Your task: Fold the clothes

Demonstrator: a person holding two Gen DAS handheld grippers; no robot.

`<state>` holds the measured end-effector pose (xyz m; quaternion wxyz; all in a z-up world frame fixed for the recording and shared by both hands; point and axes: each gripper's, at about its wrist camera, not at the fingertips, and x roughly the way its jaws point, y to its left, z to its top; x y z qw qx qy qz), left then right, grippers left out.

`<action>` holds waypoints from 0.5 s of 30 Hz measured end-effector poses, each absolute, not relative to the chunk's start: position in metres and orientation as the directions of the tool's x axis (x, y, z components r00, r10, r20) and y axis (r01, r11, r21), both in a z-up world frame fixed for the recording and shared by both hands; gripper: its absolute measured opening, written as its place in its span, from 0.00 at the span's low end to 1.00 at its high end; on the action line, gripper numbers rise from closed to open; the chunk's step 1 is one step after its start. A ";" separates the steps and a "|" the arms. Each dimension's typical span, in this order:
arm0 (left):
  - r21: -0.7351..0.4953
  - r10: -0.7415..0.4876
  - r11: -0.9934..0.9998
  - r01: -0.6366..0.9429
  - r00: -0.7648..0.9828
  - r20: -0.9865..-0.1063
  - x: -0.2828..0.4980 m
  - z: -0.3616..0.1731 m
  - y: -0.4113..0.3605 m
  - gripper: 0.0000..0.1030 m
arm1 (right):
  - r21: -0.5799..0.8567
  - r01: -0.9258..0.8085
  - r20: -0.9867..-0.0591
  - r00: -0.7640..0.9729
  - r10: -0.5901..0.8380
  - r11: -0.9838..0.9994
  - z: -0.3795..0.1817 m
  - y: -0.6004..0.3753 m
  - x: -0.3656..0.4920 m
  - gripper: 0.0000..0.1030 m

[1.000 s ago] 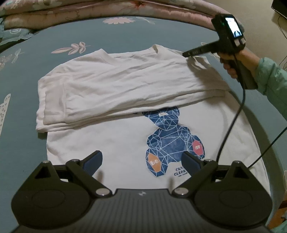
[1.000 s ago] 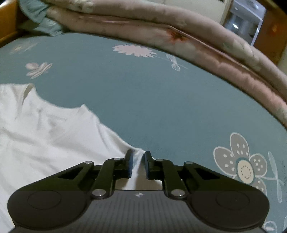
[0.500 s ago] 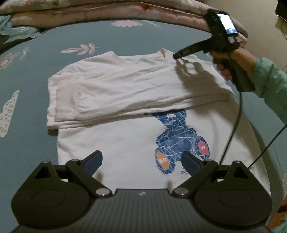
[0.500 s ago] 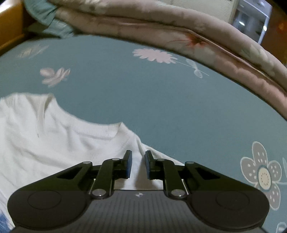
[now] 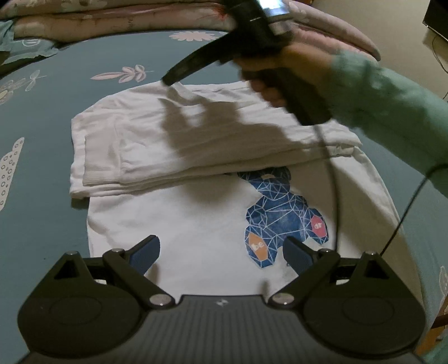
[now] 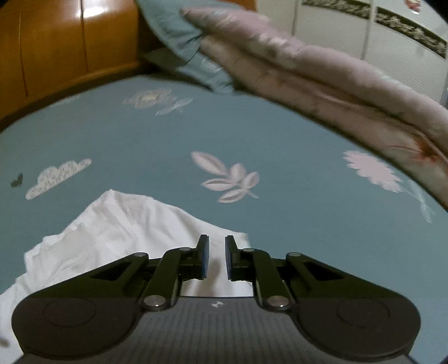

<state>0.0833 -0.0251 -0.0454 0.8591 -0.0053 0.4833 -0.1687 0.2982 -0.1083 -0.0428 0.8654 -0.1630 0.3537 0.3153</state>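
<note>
A white T-shirt (image 5: 196,224) with a blue bear print (image 5: 280,212) lies on the teal bed sheet, its upper part folded down in a band (image 5: 196,134) across the chest. My left gripper (image 5: 221,252) hovers wide open over the shirt's lower front, holding nothing. My right gripper (image 5: 168,81), held by a hand (image 5: 280,64) in a green sleeve, points at the folded band's far edge. In the right wrist view its jaws (image 6: 217,252) are closing to a narrow gap; only white cloth (image 6: 112,229) shows below, none between the pads.
A rolled pink quilt (image 5: 112,16) lies along the far side of the bed, seen again as the quilt (image 6: 308,72) in the right wrist view. A wooden headboard (image 6: 56,42) stands behind. The right gripper's cable (image 5: 336,182) hangs across the shirt. Teal sheet (image 6: 252,134) surrounds the shirt.
The right gripper has swept left along the shirt's far edge, from the right shoulder to near the middle, and swung toward the headboard. The shirt lies as before. The left gripper barely moved.
</note>
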 end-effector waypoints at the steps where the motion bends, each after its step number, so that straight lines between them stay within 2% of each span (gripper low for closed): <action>1: -0.181 -0.299 0.943 0.280 0.473 -0.829 0.084 -0.047 -0.022 0.92 | -0.073 -0.662 -0.735 0.541 0.408 0.746 -0.051 -0.098 0.303 0.14; 4: -0.198 -0.303 0.946 0.258 0.472 -0.828 0.087 -0.053 -0.012 0.92 | -0.078 -0.641 -0.750 0.542 0.379 0.763 -0.071 -0.093 0.318 0.13; 8: -0.228 -0.310 0.947 0.224 0.470 -0.826 0.092 -0.060 0.000 0.92 | -0.034 -0.625 -0.758 0.525 0.388 0.780 -0.065 -0.096 0.330 0.12; 10: -0.233 -0.311 0.948 0.217 0.476 -0.822 0.093 -0.060 0.004 0.92 | -0.056 -0.619 -0.757 0.537 0.371 0.783 -0.059 -0.091 0.328 0.15; 13: -0.241 -0.318 0.946 0.215 0.487 -0.814 0.092 -0.059 0.006 0.92 | 0.004 -0.663 -0.734 0.507 0.453 0.748 -0.045 -0.078 0.319 0.15; 15: -0.244 -0.323 0.945 0.219 0.491 -0.809 0.092 -0.057 0.006 0.92 | -0.006 -0.699 -0.741 0.483 0.466 0.715 -0.047 -0.060 0.314 0.15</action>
